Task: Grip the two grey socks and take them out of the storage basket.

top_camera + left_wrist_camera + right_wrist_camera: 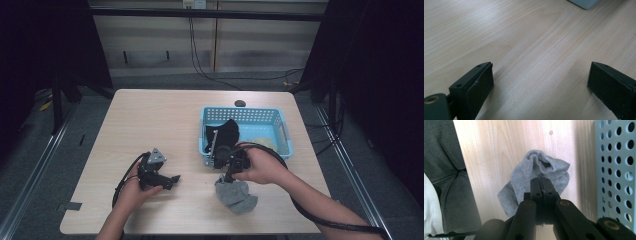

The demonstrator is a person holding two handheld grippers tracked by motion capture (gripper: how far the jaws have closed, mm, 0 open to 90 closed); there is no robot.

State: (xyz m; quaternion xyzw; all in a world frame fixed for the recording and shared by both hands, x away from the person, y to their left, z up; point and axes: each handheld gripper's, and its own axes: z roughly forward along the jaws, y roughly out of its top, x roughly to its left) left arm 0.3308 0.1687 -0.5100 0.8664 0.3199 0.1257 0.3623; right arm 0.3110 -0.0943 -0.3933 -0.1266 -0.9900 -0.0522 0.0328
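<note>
- Right gripper (541, 180) pressed together, pinching a grey sock (536, 177) against the table (150, 120), near its front edge, just in front of the blue basket (282, 125).
- Left gripper (540, 82) spread wide over bare wood toward the front left, nothing between the jaws.
- Black cloth (227, 132) inside the basket's left half.

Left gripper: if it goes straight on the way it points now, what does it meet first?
Probably the bare table. The left gripper points forward and down at the wood, jaws open with nothing between them. The basket corner lies farther off, to one side.
</note>
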